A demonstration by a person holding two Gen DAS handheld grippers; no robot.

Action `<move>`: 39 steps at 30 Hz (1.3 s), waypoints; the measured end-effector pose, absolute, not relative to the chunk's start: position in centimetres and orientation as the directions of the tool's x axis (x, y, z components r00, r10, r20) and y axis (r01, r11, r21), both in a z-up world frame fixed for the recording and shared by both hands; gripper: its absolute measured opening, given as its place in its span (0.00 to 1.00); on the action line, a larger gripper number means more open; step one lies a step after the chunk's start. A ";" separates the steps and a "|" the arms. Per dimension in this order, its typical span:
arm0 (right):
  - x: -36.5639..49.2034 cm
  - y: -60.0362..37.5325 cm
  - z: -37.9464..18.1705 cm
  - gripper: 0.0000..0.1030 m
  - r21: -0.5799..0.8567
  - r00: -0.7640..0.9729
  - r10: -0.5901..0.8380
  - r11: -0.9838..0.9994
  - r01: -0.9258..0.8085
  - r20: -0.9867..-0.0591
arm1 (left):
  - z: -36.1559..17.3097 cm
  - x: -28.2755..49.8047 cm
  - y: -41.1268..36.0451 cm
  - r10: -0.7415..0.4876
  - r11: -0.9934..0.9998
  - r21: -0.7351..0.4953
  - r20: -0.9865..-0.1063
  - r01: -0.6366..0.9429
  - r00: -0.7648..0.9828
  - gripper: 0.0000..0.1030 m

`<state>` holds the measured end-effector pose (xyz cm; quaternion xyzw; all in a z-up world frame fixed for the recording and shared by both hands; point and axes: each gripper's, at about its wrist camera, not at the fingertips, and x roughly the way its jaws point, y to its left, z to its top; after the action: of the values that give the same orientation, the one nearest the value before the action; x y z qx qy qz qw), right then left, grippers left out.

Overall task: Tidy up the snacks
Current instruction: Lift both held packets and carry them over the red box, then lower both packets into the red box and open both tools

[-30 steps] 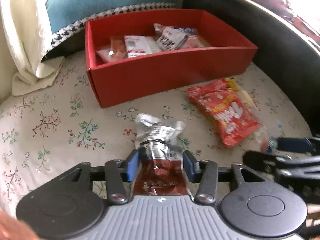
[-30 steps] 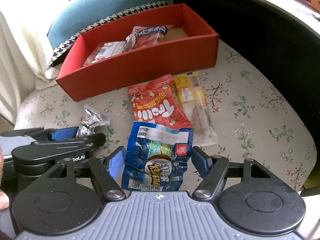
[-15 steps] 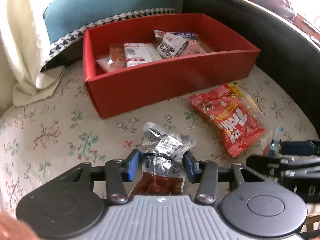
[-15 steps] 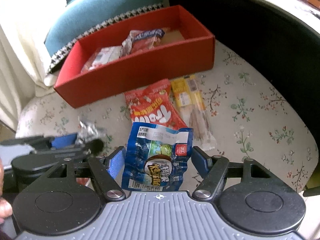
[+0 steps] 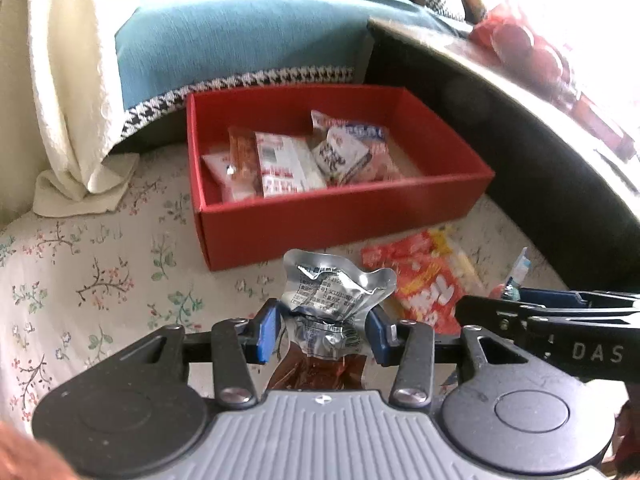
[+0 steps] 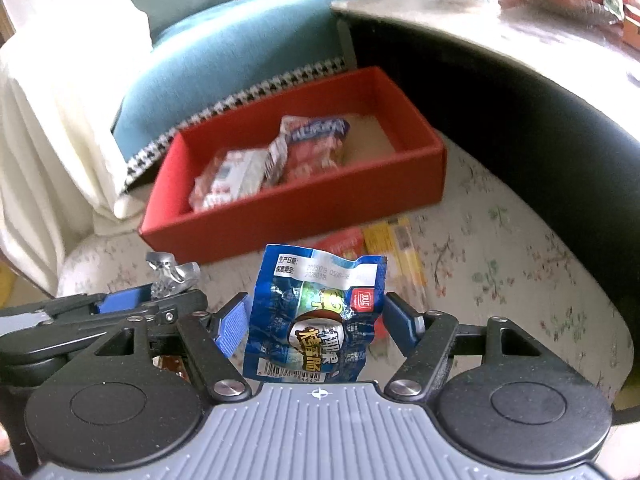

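Observation:
My left gripper [image 5: 322,322] is shut on a crumpled silver foil packet [image 5: 332,292], whose red-brown lower half hangs toward the camera. My right gripper [image 6: 316,320] is shut on a blue snack packet [image 6: 316,304], held upright off the cloth. Both hover side by side just in front of the red box [image 5: 340,216], which holds several snack packets [image 5: 288,160]. On the floral cloth between the grippers and the box lie a red snack bag [image 5: 424,280] and a yellow packet [image 6: 396,240].
The floral-cloth seat [image 5: 88,280] spreads to the left. A blue cushion with a houndstooth edge [image 5: 240,32] and a white draped cloth [image 5: 68,100] stand behind the box. A dark round table's edge [image 6: 520,100] curves close along the right.
Both grippers have risen with their packets, lifting them off the cloth. The box's inside now shows more fully, and the view has tipped up toward the sofa.

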<state>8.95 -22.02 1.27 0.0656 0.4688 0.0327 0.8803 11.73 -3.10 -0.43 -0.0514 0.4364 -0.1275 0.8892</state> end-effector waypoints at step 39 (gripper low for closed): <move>23.8 -19.8 2.4 0.74 0.175 0.612 0.150 0.984 -0.019 -0.776 | 2.5 24.2 -1.8 -0.181 0.969 -0.248 -0.659 0.017 0.730 0.37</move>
<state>23.76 -19.80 2.44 0.0748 0.4376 0.0474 0.8948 24.21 -1.80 2.47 -0.1131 0.3634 -0.0536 0.9232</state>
